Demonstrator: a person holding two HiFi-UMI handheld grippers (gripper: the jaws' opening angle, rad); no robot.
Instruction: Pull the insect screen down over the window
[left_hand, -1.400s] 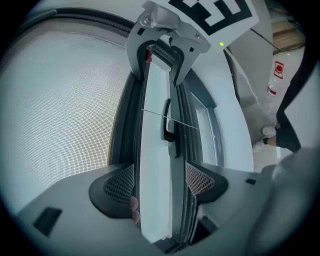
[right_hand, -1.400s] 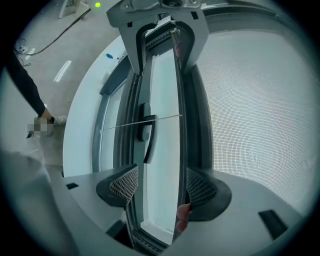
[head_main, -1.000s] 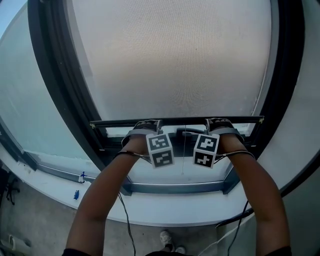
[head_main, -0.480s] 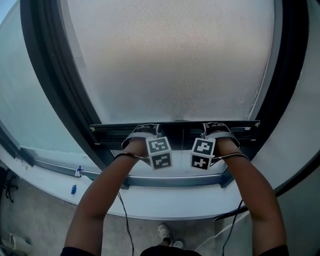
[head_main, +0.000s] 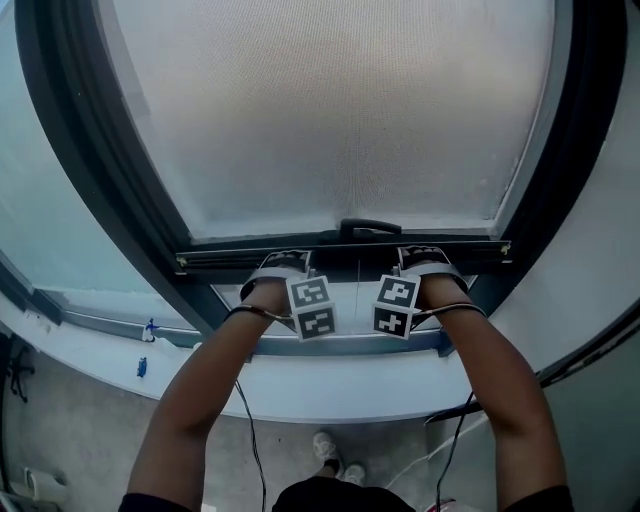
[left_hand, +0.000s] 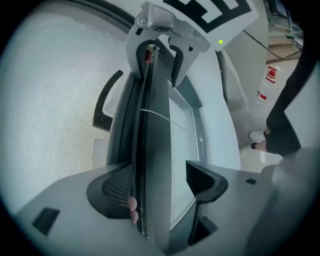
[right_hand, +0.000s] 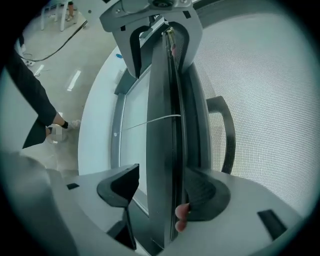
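Since a second ago the screen (head_main: 330, 120) has dropped, its bottom bar (head_main: 340, 252) nearing the sill (head_main: 340, 345); keep your left gripper (head_main: 280, 262) and right gripper (head_main: 422, 255), jaws apart astride the bar, pressing down level.

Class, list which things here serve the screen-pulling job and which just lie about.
In use: screen, bottom bar, left gripper, right gripper, window frame.
Lying about: blue items on the ledge, bystander.
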